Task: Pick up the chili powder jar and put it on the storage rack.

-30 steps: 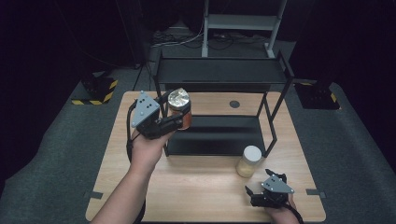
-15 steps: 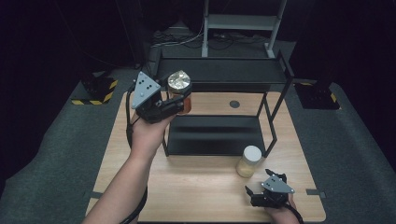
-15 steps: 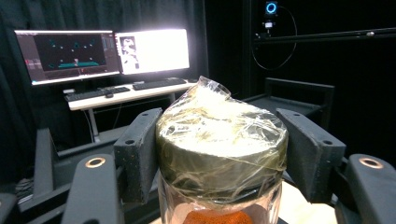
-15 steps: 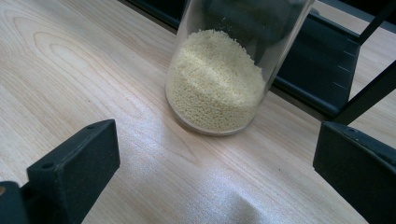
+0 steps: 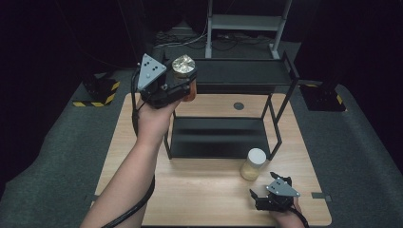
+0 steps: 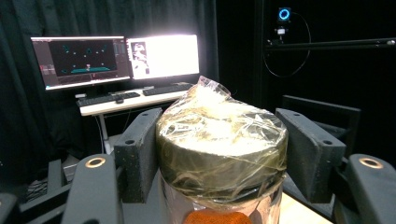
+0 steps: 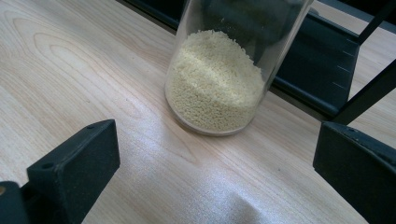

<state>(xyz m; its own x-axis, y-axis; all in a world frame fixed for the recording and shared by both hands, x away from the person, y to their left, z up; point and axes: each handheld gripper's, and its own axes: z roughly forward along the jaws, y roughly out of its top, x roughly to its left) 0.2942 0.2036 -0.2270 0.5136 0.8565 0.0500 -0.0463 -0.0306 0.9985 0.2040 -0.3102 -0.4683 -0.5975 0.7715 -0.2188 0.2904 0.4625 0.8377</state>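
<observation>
The jar (image 5: 183, 76) with orange contents and a dark lid wrapped in crinkled clear film is held up in the air by the left gripper (image 5: 177, 84), level with the left end of the top shelf of the black rack (image 5: 247, 76) and well clear of the surface (image 5: 209, 199). In the left gripper view the jar (image 6: 222, 154) stands upright between the 2 black jaws, which press against its sides just under the lid, so the jaws are clamped on it at a middling width. The person's left hand (image 5: 153, 116) and forearm reach up from the bottom left of the high view, a cable trailing beneath. The rack has 2 levels, its lower shelf lying dark just above the wooden surface. Just in front of the rack's right front leg stands a second jar (image 5: 253, 164) with a white lid, filled partway with pale yellow grains; the right gripper view shows this jar (image 7: 224, 79) upright on the wood, ahead of the jaws and apart from them. The right gripper (image 5: 259, 197) rests low near the front right edge of the surface, its jaws spread wide and holding nothing.
</observation>
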